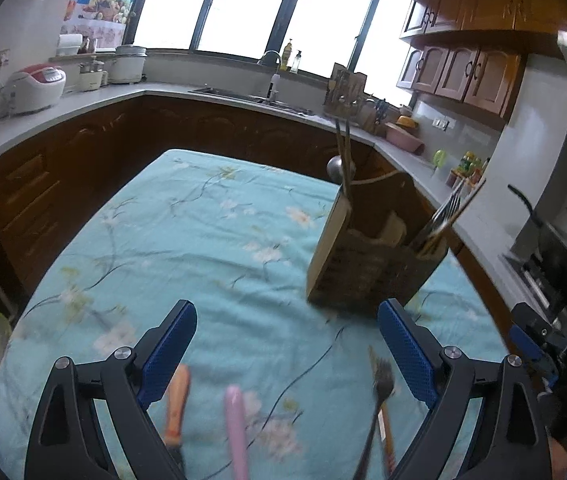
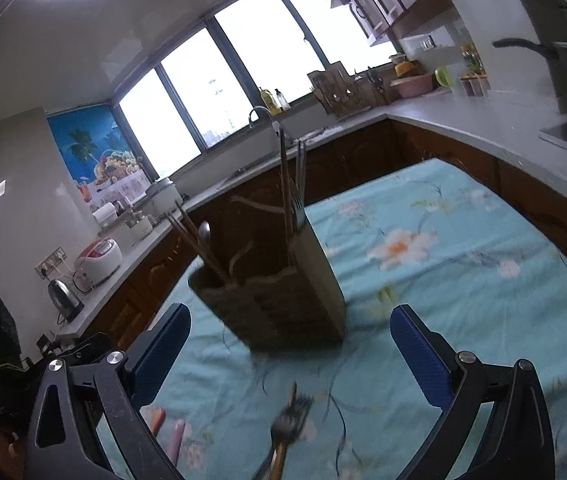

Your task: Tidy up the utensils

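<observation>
Wood-cabinet kitchen with a big window behind, and the action is on a table under a teal floral tablecloth point(image 1: 203, 240) that looks soft and a bit rumpled, so stuff won't slide much but can sink into the folds. The wooden utensil holder point(image 1: 367, 256) stands upright on the cloth and already has chopsticks and a spoon point(image 1: 335, 166) in one compartment and forks point(image 1: 449, 204) leaning out of another. Still loose on the cloth near the camera: an orange-handled utensil point(image 1: 177, 404), a pink-handled one point(image 1: 235, 424) just beside it, and a dark fork point(image 1: 381, 380) lying next to a wood-handled piece; I can't tell if those two touch because it's blurry. The left gripper point(image 1: 287, 348) has its jaws spread wide with nothing between them, hovering over the loose pieces; the right gripper point(image 2: 289, 344) is the same, gaping and empty, pointed at the holder with the fork point(image 2: 291, 416) below it. My guess is these are all light and stiff, and the metal fork is thin and slippery, so I'd pinch it mid-handle across the flat. The chunkier orange and pink handles should grip easily, around the middle so they don't tip when lifted. The holder looks light enough to nudge over if a tool gets jammed in at an angle
</observation>
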Demonstrator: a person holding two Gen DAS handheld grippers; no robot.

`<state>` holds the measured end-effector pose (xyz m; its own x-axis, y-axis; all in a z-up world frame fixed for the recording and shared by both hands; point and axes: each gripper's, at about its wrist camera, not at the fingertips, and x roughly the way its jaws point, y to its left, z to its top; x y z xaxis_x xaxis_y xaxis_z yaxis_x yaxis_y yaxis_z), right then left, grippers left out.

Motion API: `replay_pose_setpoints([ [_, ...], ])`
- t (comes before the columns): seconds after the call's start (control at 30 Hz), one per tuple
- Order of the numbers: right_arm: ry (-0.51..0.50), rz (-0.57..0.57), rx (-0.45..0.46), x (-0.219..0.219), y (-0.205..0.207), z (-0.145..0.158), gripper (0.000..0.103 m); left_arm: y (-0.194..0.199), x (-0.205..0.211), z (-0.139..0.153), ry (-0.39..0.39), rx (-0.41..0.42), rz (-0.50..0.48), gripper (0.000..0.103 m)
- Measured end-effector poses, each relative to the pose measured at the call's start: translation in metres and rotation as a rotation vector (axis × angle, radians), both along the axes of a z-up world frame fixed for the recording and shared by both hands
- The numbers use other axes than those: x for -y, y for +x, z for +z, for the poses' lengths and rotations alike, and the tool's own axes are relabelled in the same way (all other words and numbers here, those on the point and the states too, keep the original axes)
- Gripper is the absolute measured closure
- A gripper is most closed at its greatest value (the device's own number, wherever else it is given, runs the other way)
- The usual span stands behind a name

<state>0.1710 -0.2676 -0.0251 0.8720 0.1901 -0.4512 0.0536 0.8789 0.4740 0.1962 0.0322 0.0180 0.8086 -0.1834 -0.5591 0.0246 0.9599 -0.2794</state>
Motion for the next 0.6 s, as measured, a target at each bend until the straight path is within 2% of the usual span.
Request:
replay_pose_setpoints([
  [0.17,-0.068,0.014,-0.024,-0.014,-0.027,-0.011,0.002,-0.036,0.003,0.002,0.057,0.021,0.019,0.01],
  [0.43,-0.215,0.031,0.009,-0.036,-0.065,-0.01,0.002,-0.091,0.023,0.011,0.168,0.125,0.034,0.01],
  [0.6,-0.295,0.02,0.067,-0.044,-0.082,-0.001,0.002,-0.118,0.024,0.01,0.169,0.163,0.076,0.01],
])
